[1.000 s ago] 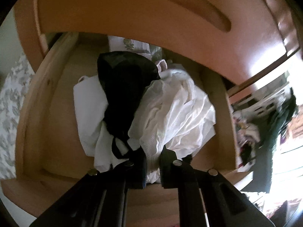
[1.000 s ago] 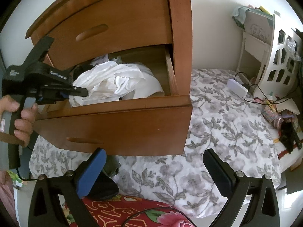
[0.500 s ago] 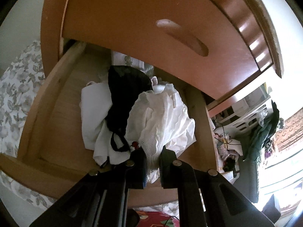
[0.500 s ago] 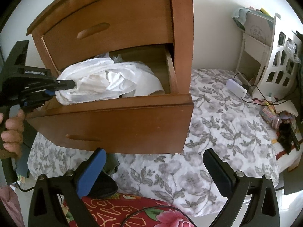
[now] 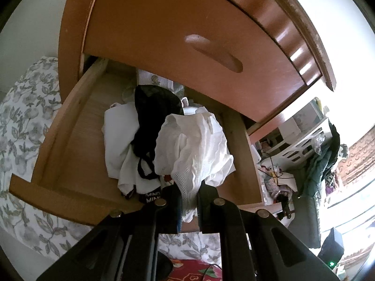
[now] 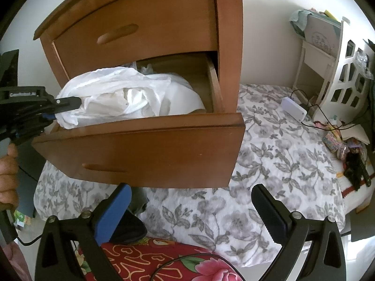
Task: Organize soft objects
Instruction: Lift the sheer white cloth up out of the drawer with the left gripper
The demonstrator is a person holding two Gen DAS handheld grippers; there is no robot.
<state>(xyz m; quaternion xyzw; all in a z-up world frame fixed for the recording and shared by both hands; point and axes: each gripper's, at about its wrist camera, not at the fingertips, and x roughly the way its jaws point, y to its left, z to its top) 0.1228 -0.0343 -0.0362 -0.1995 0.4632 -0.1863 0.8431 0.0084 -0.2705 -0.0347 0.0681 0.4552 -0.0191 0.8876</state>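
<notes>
The white cloth is pinched at its near edge by the left gripper, whose two fingers are pressed together on it. It is held up just above the open drawer, most likely so that it can be pulled free from the rest of the pile and sorted. Part of it is draped over the drawer's front edge. A black cloth is left lying inside the drawer, beside the white cloth and partly under it. More white cloth is seen under the black one, deeper in the drawer. The right gripper is kept in front of the drawer and lower down, over the flowered bed cover. Its fingers are spread wide apart and nothing is held between them, perhaps so that it is ready to help with the cloth.
</notes>
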